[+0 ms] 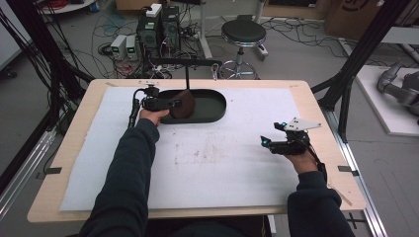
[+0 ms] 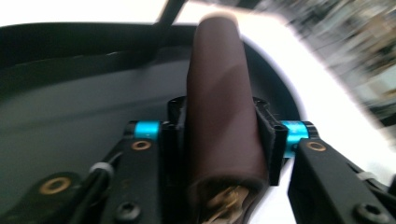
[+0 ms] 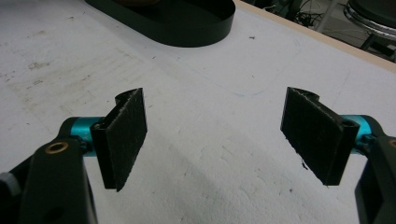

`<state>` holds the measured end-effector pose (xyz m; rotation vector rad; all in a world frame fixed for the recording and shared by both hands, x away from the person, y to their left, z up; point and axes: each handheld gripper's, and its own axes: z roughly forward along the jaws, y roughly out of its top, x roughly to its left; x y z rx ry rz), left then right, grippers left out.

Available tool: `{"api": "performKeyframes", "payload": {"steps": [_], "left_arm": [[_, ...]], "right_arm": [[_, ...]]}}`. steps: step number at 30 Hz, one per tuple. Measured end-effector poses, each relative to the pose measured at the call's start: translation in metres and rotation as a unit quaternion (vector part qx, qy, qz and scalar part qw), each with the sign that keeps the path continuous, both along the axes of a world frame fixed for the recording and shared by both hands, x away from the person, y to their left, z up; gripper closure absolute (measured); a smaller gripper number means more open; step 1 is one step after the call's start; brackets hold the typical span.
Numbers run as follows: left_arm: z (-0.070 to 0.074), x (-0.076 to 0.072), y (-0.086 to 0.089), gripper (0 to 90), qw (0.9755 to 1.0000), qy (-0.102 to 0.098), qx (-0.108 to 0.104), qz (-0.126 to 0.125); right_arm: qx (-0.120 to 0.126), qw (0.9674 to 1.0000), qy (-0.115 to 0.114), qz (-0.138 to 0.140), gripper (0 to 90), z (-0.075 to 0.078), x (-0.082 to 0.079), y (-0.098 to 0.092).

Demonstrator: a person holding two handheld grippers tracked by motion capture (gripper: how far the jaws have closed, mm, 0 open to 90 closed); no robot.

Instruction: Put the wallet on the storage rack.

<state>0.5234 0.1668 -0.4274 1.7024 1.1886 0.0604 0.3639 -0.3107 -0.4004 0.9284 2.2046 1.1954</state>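
My left gripper (image 1: 174, 103) reaches over the left end of a black oval tray (image 1: 217, 106) at the far middle of the table. It is shut on a brown soft leather-like case (image 1: 184, 105). In the left gripper view the case (image 2: 219, 93) stands between both pads, which touch its sides, above the tray's dark floor (image 2: 70, 93). My right gripper (image 1: 273, 132) hovers low over the white mat at the right, open, with nothing between its pads (image 3: 126, 140). In the right gripper view the tray (image 3: 187, 23) lies ahead and the right gripper (image 3: 215, 135) points toward it.
A thin black rod with a crossbar (image 1: 187, 76) rises at the tray's far rim. A white mat (image 1: 222, 163) covers most of the wooden table (image 1: 316, 98). Beyond the far edge stand a stool (image 1: 243, 33), computer boxes (image 1: 158, 29) and cables. Black frame posts (image 1: 353, 74) flank the table.
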Motion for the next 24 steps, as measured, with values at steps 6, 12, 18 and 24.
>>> {"api": "performKeyframes", "payload": {"steps": [6,12,18,24], "left_arm": [[0.007,-0.003,0.002,35.3,0.9921,-0.032,0.106,0.061],[0.028,-0.014,0.009,35.9,0.9891,-0.064,0.114,0.068],[0.050,-0.042,0.014,26.5,0.9860,-0.121,0.102,0.051],[0.054,-0.086,0.026,23.4,0.9741,-0.182,0.128,0.043]], "right_arm": [[0.001,1.0000,-0.003,0.000,23.0,0.000,-0.001,0.001],[-0.003,1.0000,-0.003,0.002,23.0,0.000,-0.001,0.002],[-0.007,1.0000,-0.003,-0.002,23.0,-0.001,0.000,0.000],[-0.024,0.9997,0.003,-0.009,22.5,-0.005,0.002,-0.002]]}}
